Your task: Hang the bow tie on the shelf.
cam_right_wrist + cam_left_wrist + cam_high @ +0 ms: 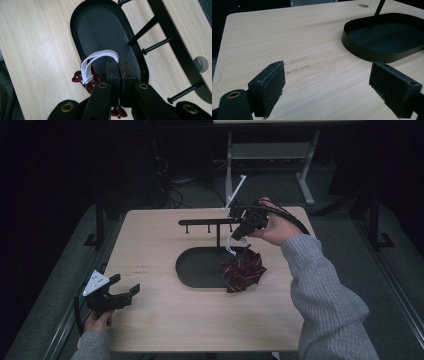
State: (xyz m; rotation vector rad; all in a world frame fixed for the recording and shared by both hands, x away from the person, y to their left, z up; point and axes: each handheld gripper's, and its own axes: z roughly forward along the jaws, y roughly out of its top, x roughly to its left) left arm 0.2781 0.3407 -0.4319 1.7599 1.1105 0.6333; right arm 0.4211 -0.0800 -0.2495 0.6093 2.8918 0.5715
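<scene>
A dark red striped bow [243, 271] hangs by its white elastic strap [231, 246] over the right end of the black oval tray [192, 270]. I cannot tell whether the bow still touches the rim. My right gripper [239, 236] is shut on that strap. In the right gripper view its jaws [119, 66] pinch the white loop [98, 56], with red fabric [80, 77] beneath. A black rack bar [207, 222] with short pegs stands on a post rising from the tray. My left gripper [131, 290] rests at the front left, open and holding nothing [328, 87].
The light wooden table [165, 330] has a round cable hole [201, 63] behind the rack. In the left gripper view the tray's wall [372, 53] lies ahead to the right. A white desk frame [305, 175] stands on the floor beyond the table.
</scene>
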